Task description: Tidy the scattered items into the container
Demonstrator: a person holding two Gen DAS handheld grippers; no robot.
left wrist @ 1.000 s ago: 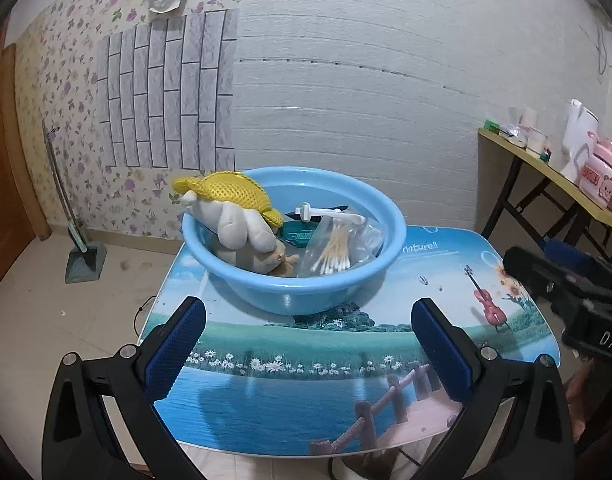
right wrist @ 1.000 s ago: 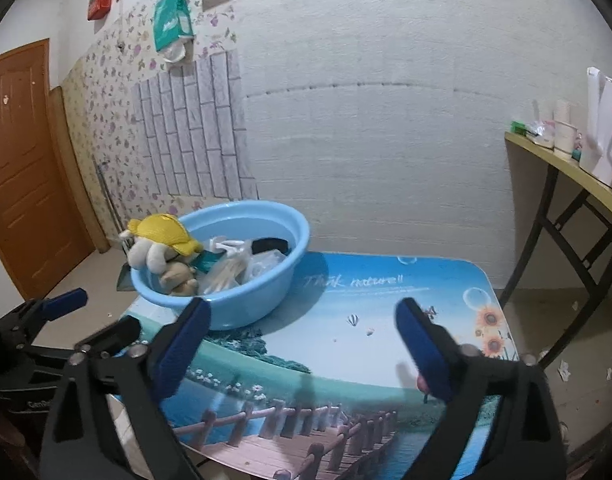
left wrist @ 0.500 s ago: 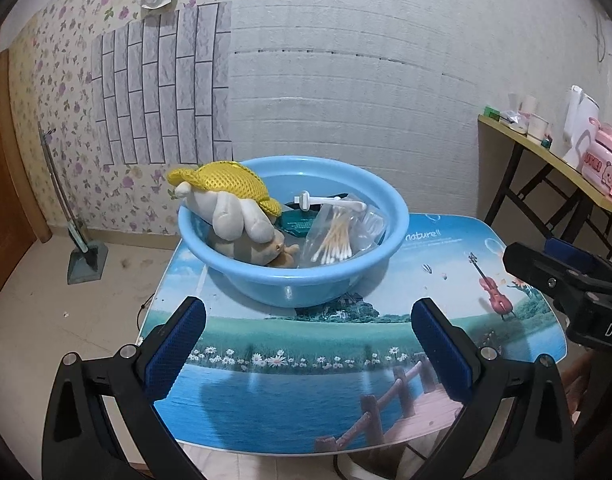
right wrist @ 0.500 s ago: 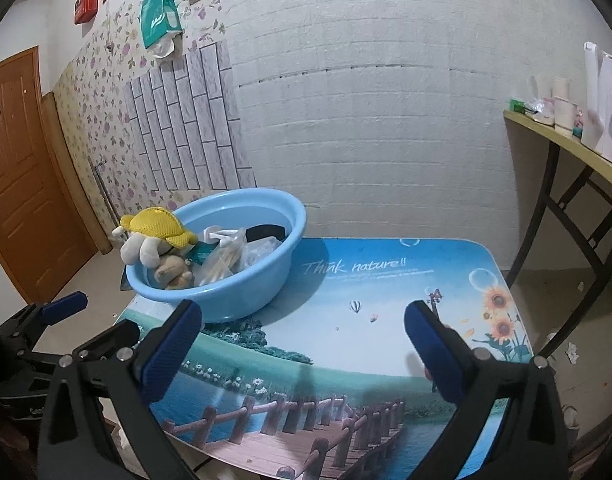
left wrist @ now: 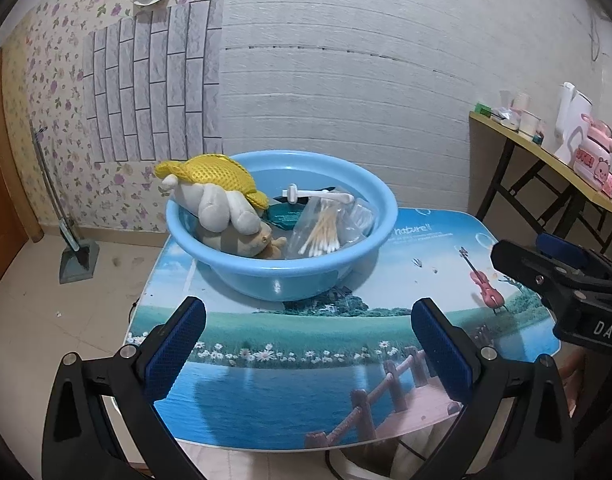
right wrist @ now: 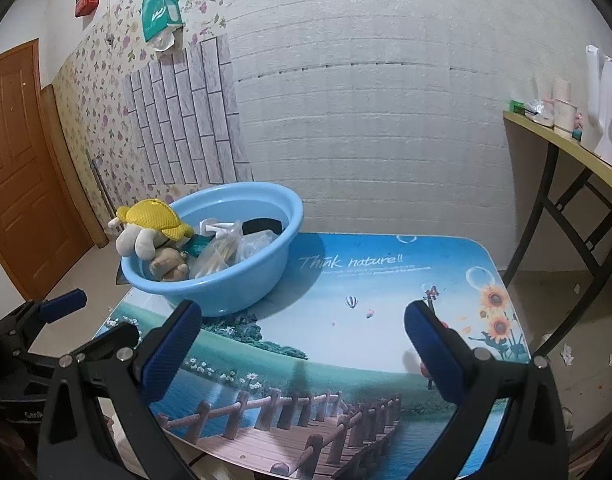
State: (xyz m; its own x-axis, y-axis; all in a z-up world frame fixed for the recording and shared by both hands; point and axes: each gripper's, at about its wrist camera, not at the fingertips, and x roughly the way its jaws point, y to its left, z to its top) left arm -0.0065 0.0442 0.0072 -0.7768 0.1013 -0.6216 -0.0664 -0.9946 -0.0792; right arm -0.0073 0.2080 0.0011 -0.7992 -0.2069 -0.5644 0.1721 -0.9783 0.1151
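Observation:
A light blue basin (left wrist: 290,280) (right wrist: 250,280) stands at the table's far left. In it lie a plush toy with a yellow mesh cap (left wrist: 222,196) (right wrist: 154,224), a bag of cotton swabs (left wrist: 321,232) (right wrist: 218,256), a white handled tool (left wrist: 317,194) and a dark teal packet (left wrist: 288,214). My left gripper (left wrist: 309,344) is open and empty, held over the table's near edge, short of the basin. My right gripper (right wrist: 302,352) is open and empty over the table's near side, right of the basin.
The low table (left wrist: 345,360) (right wrist: 365,280) has a printed landscape top. A side table (left wrist: 545,156) (right wrist: 565,148) with cups and a pink appliance stands at the right. A dustpan and broom (left wrist: 72,256) lean on the left wall. A wooden door (right wrist: 18,168) is at far left.
Both grippers have drawn back and risen a little from the table, still open. The basin and its contents have not moved.

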